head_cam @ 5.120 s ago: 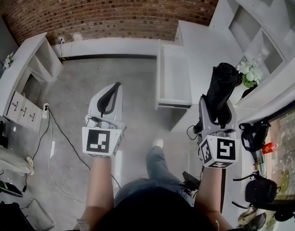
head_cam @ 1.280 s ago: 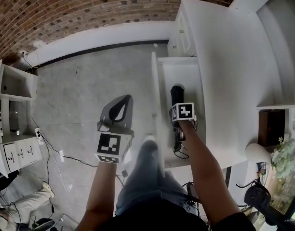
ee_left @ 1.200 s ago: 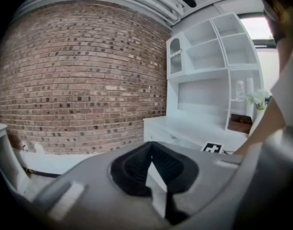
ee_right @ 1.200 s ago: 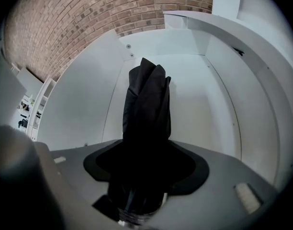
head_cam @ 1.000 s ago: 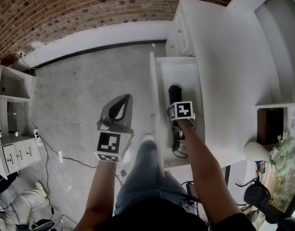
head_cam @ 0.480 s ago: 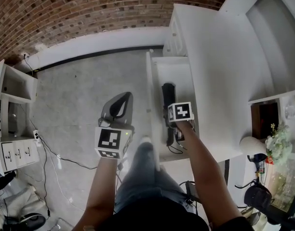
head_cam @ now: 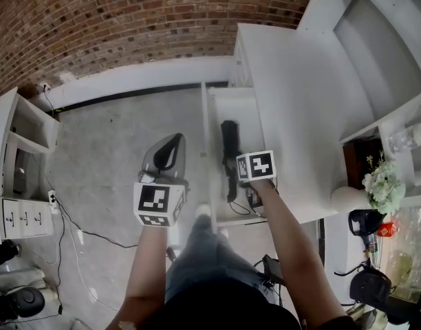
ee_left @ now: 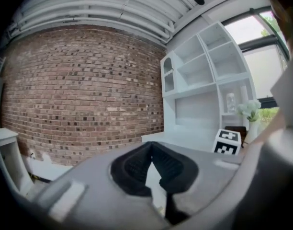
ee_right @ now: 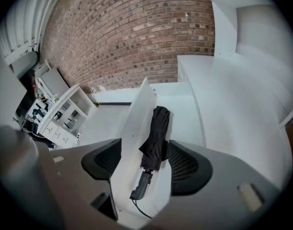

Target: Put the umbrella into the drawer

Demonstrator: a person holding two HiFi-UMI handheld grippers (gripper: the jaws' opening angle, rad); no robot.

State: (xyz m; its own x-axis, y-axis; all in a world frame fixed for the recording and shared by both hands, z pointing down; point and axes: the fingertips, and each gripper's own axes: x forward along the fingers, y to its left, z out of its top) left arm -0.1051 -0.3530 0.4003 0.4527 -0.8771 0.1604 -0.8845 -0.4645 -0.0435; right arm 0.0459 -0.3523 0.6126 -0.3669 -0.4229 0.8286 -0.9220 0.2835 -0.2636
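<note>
- The right gripper [ee_right: 145,163] no longer holds the folded black umbrella [head_cam: 229,150]. A few seconds ago it carried the umbrella upright, and a second ago it was still down in the drawer with it.
- The right gripper's jaws have just been moving, opening wide and then narrowing a little. They now stand well apart with nothing pressed between the pads.
- In the right gripper view we see the umbrella through the gap between the jaws, but it lies below them on the drawer floor, clear of both pads.
- The right gripper has lifted. In the head view its marker cube now sits over the umbrella's lower end, just right of centre.
- The umbrella lies lengthwise in the open white drawer [head_cam: 248,112] at the centre of the head view. Its canopy end points toward the top of the frame, and its handle [ee_right: 139,188] and cord point toward the bottom.
- The drawer still stands pulled out from the white desk [head_cam: 293,95].
- The left gripper [head_cam: 173,139] hovers over the floor at centre left. Its jaws are closed tip to tip and grip nothing.
- We judge the placing done, since the umbrella rests inside on its own. At most, pushing the drawer shut remains.
</note>
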